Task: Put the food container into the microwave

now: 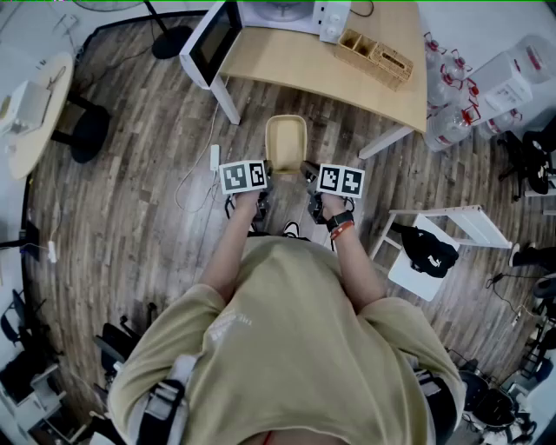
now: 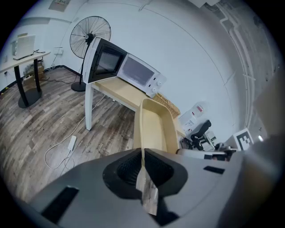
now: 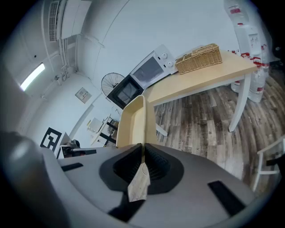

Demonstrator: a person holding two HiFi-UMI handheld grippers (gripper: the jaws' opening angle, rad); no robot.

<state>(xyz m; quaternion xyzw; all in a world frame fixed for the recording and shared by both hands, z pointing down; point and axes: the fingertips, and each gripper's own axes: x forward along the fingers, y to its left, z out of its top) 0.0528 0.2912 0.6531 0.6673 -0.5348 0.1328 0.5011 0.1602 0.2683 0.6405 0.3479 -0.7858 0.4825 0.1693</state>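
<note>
Head view first: both tongs carry the food container toward the tabletop.

Head view: the left tongs [image 1: 269, 176] and right tongs [image 1: 306, 173] clench the near end of the beige food container [image 1: 286, 141], which is held over the wood floor [image 1: 130, 200] at 6 o'clock from the tabletop [image 1: 339, 78]. The microwave [image 1: 261, 16], door open, sits at 11 o'clock.
Left gripper view: the jaws are pinched on the container's left wall.
Right gripper view: the jaws are pinched on its right wall, with a wicker basket [image 3: 199, 58] at 1 o'clock.
</note>
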